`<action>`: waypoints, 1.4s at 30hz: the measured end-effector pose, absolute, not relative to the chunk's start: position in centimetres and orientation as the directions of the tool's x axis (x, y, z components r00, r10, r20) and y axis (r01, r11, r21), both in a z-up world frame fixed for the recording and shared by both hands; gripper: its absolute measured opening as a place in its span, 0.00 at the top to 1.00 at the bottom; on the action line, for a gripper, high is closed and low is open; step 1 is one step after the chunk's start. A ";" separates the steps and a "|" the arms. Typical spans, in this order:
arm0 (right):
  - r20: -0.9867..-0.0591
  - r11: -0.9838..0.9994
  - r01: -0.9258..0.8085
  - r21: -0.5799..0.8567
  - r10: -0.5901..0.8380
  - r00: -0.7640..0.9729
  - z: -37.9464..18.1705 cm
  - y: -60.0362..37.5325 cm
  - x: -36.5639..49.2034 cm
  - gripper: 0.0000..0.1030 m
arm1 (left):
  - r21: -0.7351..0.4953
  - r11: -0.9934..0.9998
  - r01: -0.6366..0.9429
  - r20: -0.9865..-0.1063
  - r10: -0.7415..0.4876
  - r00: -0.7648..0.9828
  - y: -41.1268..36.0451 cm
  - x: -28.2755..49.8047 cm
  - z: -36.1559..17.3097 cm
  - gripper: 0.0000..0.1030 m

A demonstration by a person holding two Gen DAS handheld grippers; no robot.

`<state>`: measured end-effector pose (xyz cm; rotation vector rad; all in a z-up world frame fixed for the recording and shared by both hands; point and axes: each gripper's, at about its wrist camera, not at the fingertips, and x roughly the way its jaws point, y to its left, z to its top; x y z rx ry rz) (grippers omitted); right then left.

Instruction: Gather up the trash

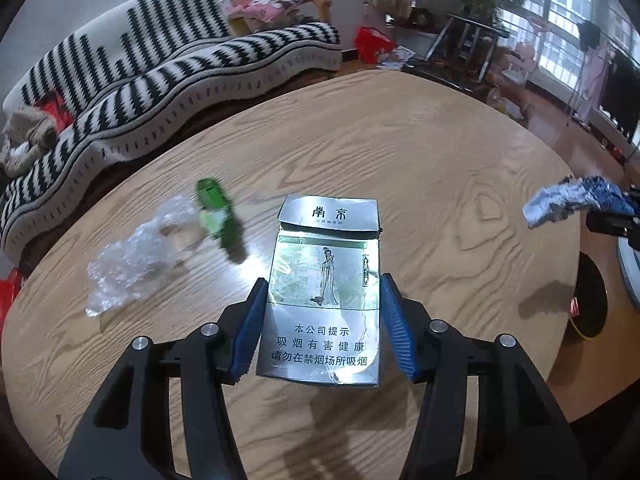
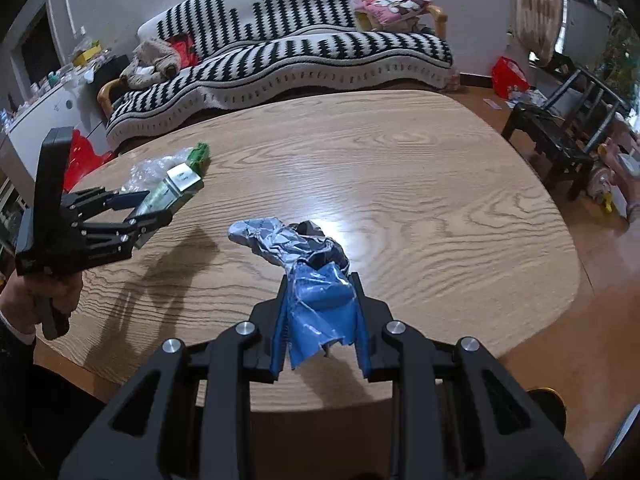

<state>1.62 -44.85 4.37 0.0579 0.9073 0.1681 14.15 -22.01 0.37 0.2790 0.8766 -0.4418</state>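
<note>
The left tongs (image 1: 323, 300) are squeezing a flat silver cigarette box (image 1: 326, 280) by its two long sides, and the box is hanging in the air above the wooden surface (image 1: 440, 152). The box is made of thin card. It is light and a bit stiff, but it looks empty and could squash if pressed too hard, so holding it low on the sides is a good way to carry it.

The right tongs (image 2: 320, 312) are pinched tight on a crumpled blue and silver wrapper (image 2: 308, 264). The wrapper is soft, crinkly and very light. Its loose end is sticking out past the tips, over the surface. It is bunched up where the pads are holding it, so it will probably not slip out.

Two more bits of trash are lying on the far left of the surface. One is a small green box (image 1: 218, 216). It looks like card, but it is blurry, so I cannot be sure. Just beside it is a clear plastic wrap (image 1: 136, 256). That one is thin and floppy, so grabbing it at a thick crumpled part would work best.
</note>
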 end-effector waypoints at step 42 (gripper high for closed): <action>-0.882 0.632 0.763 0.134 -0.275 0.383 0.9 -75.4 -23.7 0.74 | -0.257 0.411 0.875 -0.786 -0.616 0.059 -59.1 -5.1 -6.4 0.47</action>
